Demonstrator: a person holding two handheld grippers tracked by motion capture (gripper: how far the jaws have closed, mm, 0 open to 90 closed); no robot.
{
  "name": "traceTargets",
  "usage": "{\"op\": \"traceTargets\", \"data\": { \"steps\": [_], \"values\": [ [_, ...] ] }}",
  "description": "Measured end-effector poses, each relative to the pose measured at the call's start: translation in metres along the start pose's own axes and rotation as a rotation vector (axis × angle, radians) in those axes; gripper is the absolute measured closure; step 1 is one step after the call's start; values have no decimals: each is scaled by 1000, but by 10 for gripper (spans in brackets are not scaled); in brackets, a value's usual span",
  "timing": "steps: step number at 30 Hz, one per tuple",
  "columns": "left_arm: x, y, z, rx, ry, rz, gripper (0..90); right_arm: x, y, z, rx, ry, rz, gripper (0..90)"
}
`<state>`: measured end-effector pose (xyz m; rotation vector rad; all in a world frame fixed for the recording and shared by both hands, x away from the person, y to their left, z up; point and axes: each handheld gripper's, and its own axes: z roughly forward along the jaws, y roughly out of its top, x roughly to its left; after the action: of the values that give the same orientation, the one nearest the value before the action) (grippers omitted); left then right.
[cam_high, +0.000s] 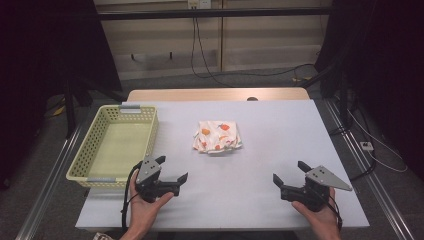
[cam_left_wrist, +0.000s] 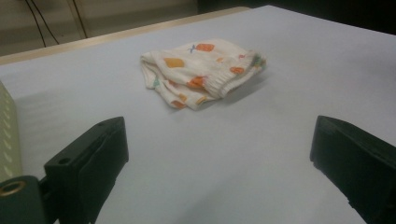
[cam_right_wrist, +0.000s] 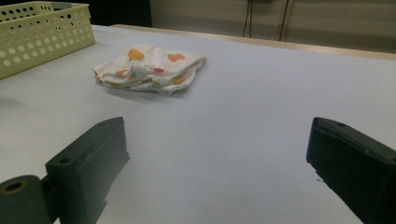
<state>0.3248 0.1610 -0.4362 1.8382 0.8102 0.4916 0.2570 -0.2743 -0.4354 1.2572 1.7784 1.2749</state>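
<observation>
The table (cam_high: 280, 150) lies bare and wide between both claws and the cloth (cam_high: 218, 136), with clear room to its right edge. A basket (cam_high: 117, 142) stands along the left edge, just beside the left claw (cam_high: 172, 170). The cloth is folded, its layers hard to tell apart, and lies mid-table, well ahead of both. The left claw and right claw (cam_high: 289, 172) gape open, holding nothing.
</observation>
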Motion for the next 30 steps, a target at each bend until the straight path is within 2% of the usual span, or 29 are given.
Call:
{"op": "traceTargets", "data": {
  "steps": [7, 20, 29, 30],
  "values": [
    [2, 0, 1, 4, 14, -5, 47, 0, 0, -1, 2, 9, -1, 50],
    [2, 2, 5, 23, 8, -9, 56, -1, -1, 0, 8, 15, 5, 52],
    [6, 7, 9, 45, -14, -32, 49, 2, -1, 1, 12, 29, -4, 52],
    [8, 10, 6, 31, -14, -40, 40, 2, -2, 2, 17, 31, -4, 52]
  ]
}}
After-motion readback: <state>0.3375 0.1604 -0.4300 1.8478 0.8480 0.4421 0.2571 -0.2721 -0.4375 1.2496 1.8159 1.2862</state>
